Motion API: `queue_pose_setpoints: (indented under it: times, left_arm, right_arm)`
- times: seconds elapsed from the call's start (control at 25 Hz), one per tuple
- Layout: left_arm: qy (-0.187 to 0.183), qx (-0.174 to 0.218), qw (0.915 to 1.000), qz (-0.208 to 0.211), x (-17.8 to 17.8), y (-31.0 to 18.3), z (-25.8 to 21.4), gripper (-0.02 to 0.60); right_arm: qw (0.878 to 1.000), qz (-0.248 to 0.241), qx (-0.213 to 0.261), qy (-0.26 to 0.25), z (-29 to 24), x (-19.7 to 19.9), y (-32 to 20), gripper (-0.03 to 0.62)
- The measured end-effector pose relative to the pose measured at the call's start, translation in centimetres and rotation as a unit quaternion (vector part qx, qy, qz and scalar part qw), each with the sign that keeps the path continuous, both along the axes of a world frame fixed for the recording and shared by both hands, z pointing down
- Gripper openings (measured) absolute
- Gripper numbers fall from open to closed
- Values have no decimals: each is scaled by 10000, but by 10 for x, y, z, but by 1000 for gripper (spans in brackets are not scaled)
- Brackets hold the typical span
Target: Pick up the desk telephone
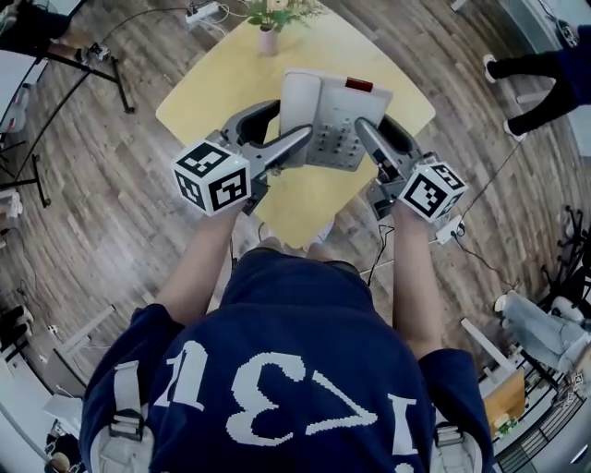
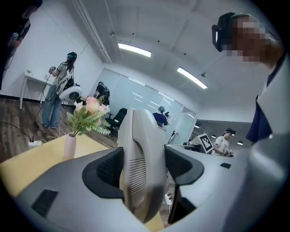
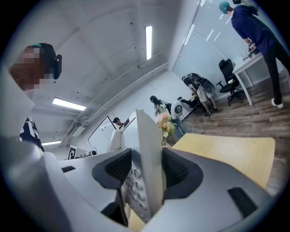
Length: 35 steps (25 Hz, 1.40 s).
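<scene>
The desk telephone (image 1: 334, 113) is pale grey, with a handset on its left side, a keypad and a red strip at its top. It hangs above the yellow table (image 1: 217, 88), held from both sides. My left gripper (image 1: 291, 122) is shut on the handset side; in the left gripper view the handset end (image 2: 141, 158) fills the gap between the dark pads (image 2: 105, 170). My right gripper (image 1: 374, 123) is shut on the phone's right edge; in the right gripper view that edge (image 3: 149, 158) stands upright between the pads, with the keypad (image 3: 135, 190) on its left.
A pink vase with flowers (image 1: 268, 35) stands at the table's far edge, also visible as the vase (image 2: 70, 146) in the left gripper view. Power strips (image 1: 203, 11) and cables lie on the wood floor. A person's legs (image 1: 531, 88) stand at the right; other people stand around the room.
</scene>
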State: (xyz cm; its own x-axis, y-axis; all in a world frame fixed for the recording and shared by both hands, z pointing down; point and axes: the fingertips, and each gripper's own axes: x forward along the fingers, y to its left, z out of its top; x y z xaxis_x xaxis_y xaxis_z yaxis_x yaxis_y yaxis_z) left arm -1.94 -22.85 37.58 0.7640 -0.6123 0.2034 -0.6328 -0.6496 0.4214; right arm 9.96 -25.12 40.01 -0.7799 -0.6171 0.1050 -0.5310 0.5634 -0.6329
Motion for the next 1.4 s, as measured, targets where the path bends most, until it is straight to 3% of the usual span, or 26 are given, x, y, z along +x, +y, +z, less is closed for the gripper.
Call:
queue_pose_setpoints:
  times: [0.32,0.6,0.88,1.4]
  left_arm:
    - [-7,888,9960,-104,-5,2,-82,295]
    - [-30,1284,9917,-112,-11,14,-112,293]
    - [-42,1481,9889,-84,-15,19,-129,293]
    - [-14,1461,9893,-50,-16,21,-134,293]
  right_arm:
    - [9966,34,822,-44,-83,-4,-1,224]
    - [9923,82,1231,-108,-115,-10,8,224]
    - [9906,151,1353,-110,-131,-13,14,224]
    - [9900,228,1389,-52,-138,-14,18,222]
